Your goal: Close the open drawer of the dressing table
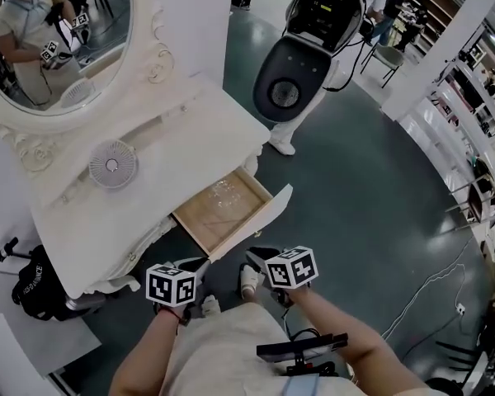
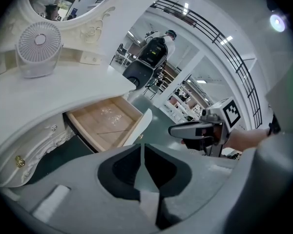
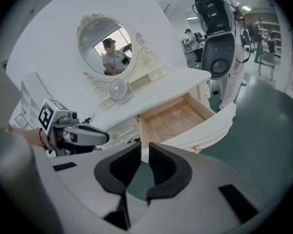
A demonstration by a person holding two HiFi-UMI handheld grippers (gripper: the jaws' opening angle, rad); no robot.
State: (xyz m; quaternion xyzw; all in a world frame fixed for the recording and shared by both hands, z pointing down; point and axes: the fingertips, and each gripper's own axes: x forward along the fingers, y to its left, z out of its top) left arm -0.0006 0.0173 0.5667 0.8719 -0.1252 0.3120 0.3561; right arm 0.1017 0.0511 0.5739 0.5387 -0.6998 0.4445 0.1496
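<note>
The white dressing table has one wooden drawer pulled out, empty, with its curved white front toward me. My left gripper hovers just short of that front, at its left end, jaws shut with nothing between them. My right gripper hangs beside it, close to the front's middle, with a narrow gap between its jaws and nothing in it. The left gripper view has the drawer ahead of the left gripper. In the right gripper view the drawer and its small knob lie just beyond the right gripper.
A small white fan stands on the tabletop under the oval mirror. A tall black-and-white machine stands on the green floor beyond the table's right end. A black bag lies at the table's left. My shoes are below the drawer.
</note>
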